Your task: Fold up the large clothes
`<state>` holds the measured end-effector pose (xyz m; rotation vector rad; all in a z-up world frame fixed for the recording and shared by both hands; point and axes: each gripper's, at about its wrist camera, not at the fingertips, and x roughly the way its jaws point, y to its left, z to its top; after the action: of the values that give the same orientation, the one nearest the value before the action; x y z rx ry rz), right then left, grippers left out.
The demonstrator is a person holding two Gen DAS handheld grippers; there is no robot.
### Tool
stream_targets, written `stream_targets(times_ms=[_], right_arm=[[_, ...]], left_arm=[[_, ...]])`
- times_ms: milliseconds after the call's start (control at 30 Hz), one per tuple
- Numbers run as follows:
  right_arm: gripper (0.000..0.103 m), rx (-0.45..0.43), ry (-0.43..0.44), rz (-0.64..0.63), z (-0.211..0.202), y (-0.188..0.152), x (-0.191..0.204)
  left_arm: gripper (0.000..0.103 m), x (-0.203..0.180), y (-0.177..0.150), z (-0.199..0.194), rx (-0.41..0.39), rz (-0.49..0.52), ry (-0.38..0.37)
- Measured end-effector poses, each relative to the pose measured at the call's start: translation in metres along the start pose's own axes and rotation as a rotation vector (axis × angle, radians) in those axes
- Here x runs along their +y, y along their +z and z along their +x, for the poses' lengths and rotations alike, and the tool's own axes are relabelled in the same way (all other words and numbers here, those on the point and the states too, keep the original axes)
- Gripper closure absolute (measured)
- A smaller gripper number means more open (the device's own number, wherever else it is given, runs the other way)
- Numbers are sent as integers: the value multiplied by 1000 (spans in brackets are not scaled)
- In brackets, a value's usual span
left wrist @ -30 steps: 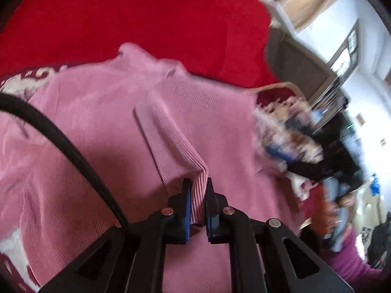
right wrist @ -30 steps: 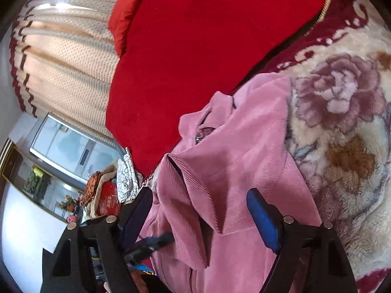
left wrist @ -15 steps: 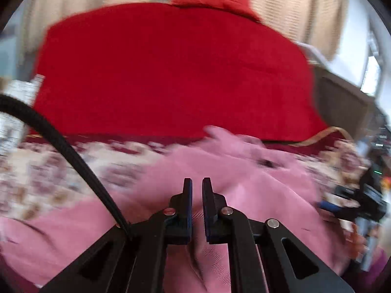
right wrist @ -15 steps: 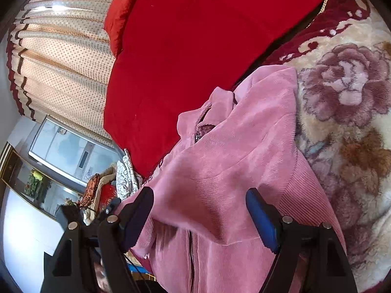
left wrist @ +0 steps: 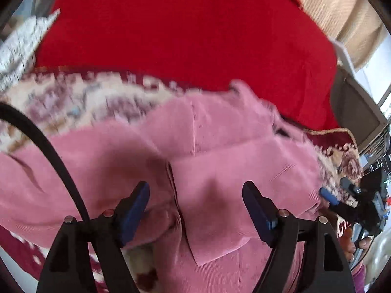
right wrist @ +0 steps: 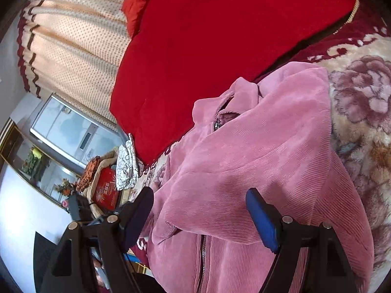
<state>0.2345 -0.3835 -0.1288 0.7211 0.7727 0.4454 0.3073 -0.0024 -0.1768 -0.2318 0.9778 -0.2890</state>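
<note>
A pink ribbed zip jacket (left wrist: 220,151) lies on a floral blanket (left wrist: 73,100), with both sleeves folded in across its front. My left gripper (left wrist: 195,200) hovers just over the jacket's middle; its jaws are opening and nothing is pinched between them. In the right wrist view the same jacket (right wrist: 256,161) shows its collar and zip, a sleeve laid over its chest. My right gripper (right wrist: 200,210) stands open above the jacket's lower part, gripping nothing. The right gripper (left wrist: 342,200) also shows at the right edge of the left wrist view.
A red quilt (right wrist: 220,36) is heaped behind the jacket, with a dotted curtain (right wrist: 73,36) beyond. Past the blanket's (right wrist: 361,127) left edge stand a red box (right wrist: 105,190), a patterned cloth (right wrist: 127,166) and a cabinet. A black cable (left wrist: 48,151) crosses the left wrist view.
My left gripper carried the sleeve cuff across the jacket, then let go; its jaws now stand wide apart. The sleeve rests folded over the front. The right gripper stayed open and shifted slightly.
</note>
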Motion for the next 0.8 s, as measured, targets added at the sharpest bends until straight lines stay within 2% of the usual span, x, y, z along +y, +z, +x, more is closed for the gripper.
stream_targets(times_ms=[67,133,200,300,367,467,800], right_arm=[[23,2,-13,-15,0,-2,0],[23,6,-25,-21,0,-3,-1],[23,9,-31,-17,1,-3,-4],[23,12,-37,-8,2,-1,-7],[23,16,-37,-6,4,-1,-9],[23,21,-49,-20,5,-2,-8],[23,13,-42,-27,5,-2,-6]], left_arm=[[25,1,-2,15,61,-12,-9],[28,1,-4,17,55,-16,-29],[38,-3,-1,20,44,0,-45],[56,-6,4,27,42,20,-36],[77,-2,7,30,56,3,-41],[96,5,11,36,50,-29,-61],[100,-8,30,6,-115,52,-43]])
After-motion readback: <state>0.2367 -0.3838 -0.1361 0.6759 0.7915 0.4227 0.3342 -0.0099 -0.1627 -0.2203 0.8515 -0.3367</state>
